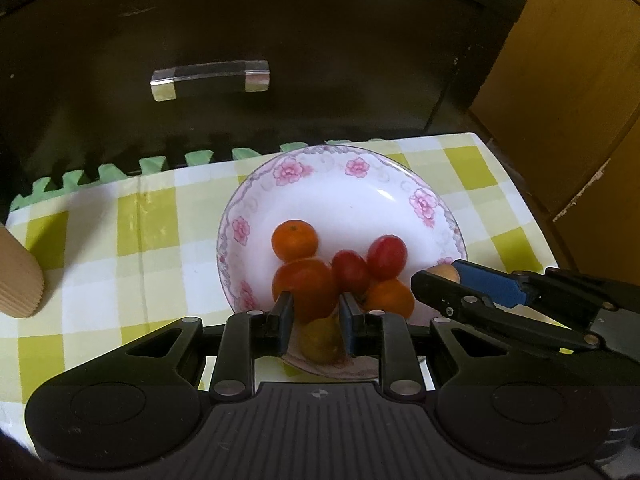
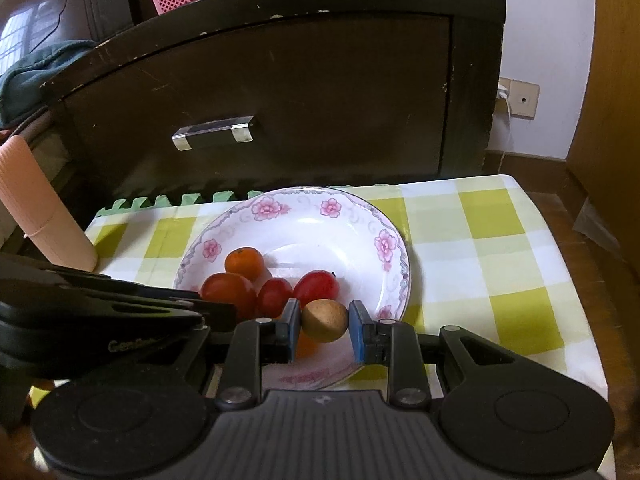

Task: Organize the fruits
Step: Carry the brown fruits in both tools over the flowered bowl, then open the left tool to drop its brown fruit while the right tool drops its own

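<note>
The right gripper (image 2: 324, 322) holds a brown fruit (image 2: 324, 320) over the near rim of the floral plate (image 2: 352, 216) (tomatoes and oranges inside); the left gripper (image 1: 315, 312), jaws narrow, seemingly brackets a yellowish fruit (image 1: 320, 340).

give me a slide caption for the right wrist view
Right gripper brackets a brown fruit over the floral plate of tomatoes and oranges.
</note>
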### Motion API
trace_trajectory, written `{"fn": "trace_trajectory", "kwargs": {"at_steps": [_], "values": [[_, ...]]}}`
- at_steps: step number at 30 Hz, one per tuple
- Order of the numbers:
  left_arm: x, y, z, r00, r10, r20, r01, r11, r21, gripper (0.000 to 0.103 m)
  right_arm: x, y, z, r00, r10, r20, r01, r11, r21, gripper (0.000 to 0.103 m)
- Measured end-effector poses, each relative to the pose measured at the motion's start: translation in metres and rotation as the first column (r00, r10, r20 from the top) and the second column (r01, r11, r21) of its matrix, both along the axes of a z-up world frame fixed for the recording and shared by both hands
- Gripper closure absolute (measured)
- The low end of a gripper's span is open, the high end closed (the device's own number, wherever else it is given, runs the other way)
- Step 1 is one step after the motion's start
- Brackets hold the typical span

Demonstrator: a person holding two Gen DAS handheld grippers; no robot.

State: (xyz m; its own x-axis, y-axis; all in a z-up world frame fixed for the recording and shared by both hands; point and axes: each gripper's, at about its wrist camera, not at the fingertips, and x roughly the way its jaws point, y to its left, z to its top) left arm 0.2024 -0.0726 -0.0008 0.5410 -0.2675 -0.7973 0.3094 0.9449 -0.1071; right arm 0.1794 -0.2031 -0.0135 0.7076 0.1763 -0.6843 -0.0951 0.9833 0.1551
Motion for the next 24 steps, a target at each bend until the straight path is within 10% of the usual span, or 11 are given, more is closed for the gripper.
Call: {"fn": "trace_trajectory", "kwargs": {"at_steps": [24], "values": [[0.0015,0.0063,0.001,0.999,0.039,0.002,-0.039,0.999,-0.008,0.051,0.0092,-0.0054,-0.0094,0.999,-0.035,-0.029,0.036,0.999,0.039,0.072]]}}
